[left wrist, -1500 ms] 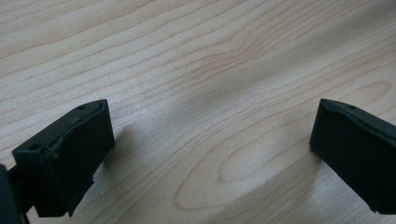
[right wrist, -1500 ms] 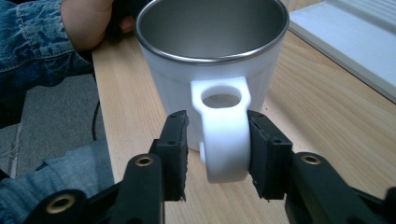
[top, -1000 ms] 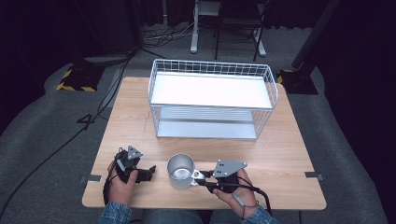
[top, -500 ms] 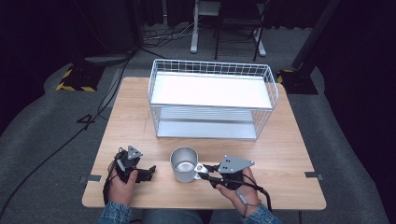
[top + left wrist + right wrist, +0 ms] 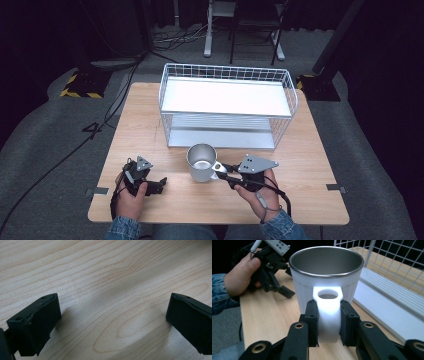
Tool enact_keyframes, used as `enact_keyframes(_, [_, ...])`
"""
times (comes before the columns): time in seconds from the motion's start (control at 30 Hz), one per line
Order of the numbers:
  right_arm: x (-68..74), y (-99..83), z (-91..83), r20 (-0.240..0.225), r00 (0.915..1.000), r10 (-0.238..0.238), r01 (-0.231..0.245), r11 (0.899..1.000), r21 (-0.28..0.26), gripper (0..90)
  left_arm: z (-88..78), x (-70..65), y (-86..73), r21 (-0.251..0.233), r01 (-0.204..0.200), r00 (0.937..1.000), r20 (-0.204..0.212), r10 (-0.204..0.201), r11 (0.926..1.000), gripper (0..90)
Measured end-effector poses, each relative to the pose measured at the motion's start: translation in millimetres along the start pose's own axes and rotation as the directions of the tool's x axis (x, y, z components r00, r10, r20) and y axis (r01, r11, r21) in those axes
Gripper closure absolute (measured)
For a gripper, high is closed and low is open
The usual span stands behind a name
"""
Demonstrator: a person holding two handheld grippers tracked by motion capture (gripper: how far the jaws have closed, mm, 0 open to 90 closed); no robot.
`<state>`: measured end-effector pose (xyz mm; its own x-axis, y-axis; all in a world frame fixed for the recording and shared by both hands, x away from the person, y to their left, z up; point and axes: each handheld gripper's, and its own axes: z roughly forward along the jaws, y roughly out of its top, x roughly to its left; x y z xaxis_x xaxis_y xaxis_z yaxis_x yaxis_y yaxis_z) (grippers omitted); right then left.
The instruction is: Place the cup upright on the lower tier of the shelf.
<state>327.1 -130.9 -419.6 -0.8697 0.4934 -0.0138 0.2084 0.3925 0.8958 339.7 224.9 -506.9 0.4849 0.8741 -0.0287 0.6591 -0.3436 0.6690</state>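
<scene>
Bright overhead light on the table [image 5: 150, 125], dark surroundings; glare blows out the mug handle [image 5: 329, 315] between the jaws, soft shadows beneath

I can read one mark: a dark "4" on the grey carpet floor [image 5: 93, 128], left of frame.

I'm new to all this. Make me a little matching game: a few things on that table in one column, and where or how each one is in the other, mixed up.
Things:
1. mug
2. left claw
3. wire basket
4. right claw

States:
A. open, nothing between its jaws, low over the wood
B. at the far side of the table, with a white shelf inside
C. upright, held by its white handle
D. shut on the handle

Pairs: 1-C, 2-A, 3-B, 4-D
</scene>
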Motion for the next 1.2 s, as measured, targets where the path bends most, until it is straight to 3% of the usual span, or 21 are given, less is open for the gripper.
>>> enact_keyframes(0.23, [-14.0,4.0,3.4,0.058,0.9983,-0.001,0.001,1.000,-0.003,71.9,0.0,0.0,0.0,0.000,0.000,1.0000,0.000,0.000,1.0000,0.1])
enact_keyframes(0.47, [-34.6,5.4,7.4,0.121,0.9920,0.035,-0.034,0.999,-0.009,71.9,0.0,0.0,0.0,0.000,0.000,1.0000,0.000,0.000,1.0000,0.1])
enact_keyframes(0.67, [-52.1,5.8,10.9,0.178,0.9819,0.065,-0.062,0.998,-0.024,71.9,0.0,0.0,0.0,0.000,0.000,1.0000,0.000,0.000,1.0000,0.1])
enact_keyframes(1.03, [-82.0,15.7,18.7,0.264,0.9626,0.061,-0.055,0.998,-0.029,71.9,-0.1,0.0,0.1,0.001,0.000,1.0000,0.000,0.000,1.0000,0.1])
enact_keyframes(1.2, [-87.9,17.1,21.2,0.290,0.9552,0.060,-0.054,0.998,-0.029,71.8,0.0,0.0,0.0,0.001,-0.001,1.0000,0.000,0.001,1.0000,0.1])
